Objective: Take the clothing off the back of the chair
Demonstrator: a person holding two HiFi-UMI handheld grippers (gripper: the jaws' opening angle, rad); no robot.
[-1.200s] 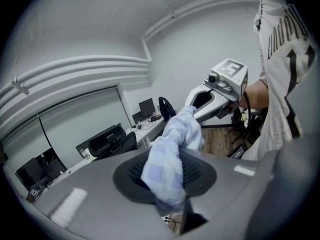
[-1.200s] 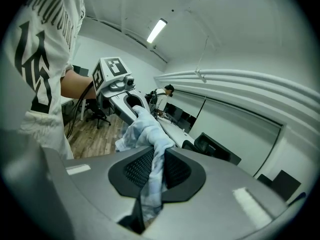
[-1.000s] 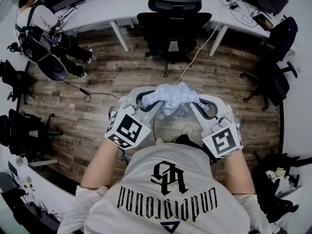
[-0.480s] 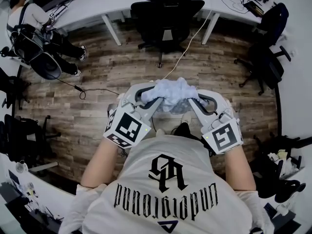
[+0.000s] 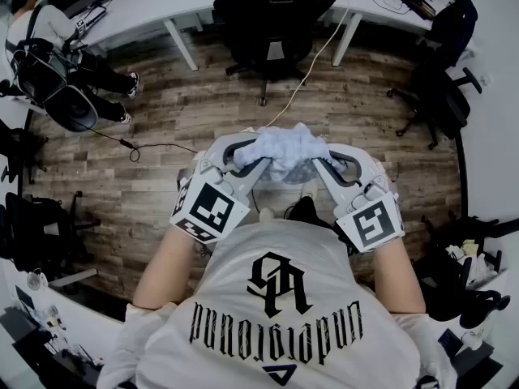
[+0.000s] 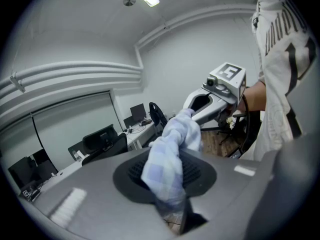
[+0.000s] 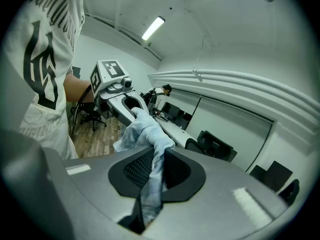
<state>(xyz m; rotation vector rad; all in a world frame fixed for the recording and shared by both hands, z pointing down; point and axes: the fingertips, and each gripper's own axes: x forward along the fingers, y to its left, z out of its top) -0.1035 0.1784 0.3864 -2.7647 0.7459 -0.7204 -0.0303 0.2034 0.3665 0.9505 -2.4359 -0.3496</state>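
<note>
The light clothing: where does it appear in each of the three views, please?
Head view: the clothing is bunched at the centre, between the left gripper and the right gripper.
Left gripper view: clothing at the centre, rising from the jaws toward upper right.
Right gripper view: clothing left of centre, rising from the jaws.
Shared landmark: the white printed T-shirt, at bottom, right edge, left edge.

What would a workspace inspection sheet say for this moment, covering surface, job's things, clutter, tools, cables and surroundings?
Surface: wood floor.
Job's things: pale clothing bunched in the air between both tools; black chair at the desk, no clothing on it.
Clutter: small items at lower right, too small to name.
Tools: left tool and right tool both shut on the clothing.
Cables: pale cable from desk to floor; dark cable at left.
Surroundings: white desk, another person, more chairs.
</note>
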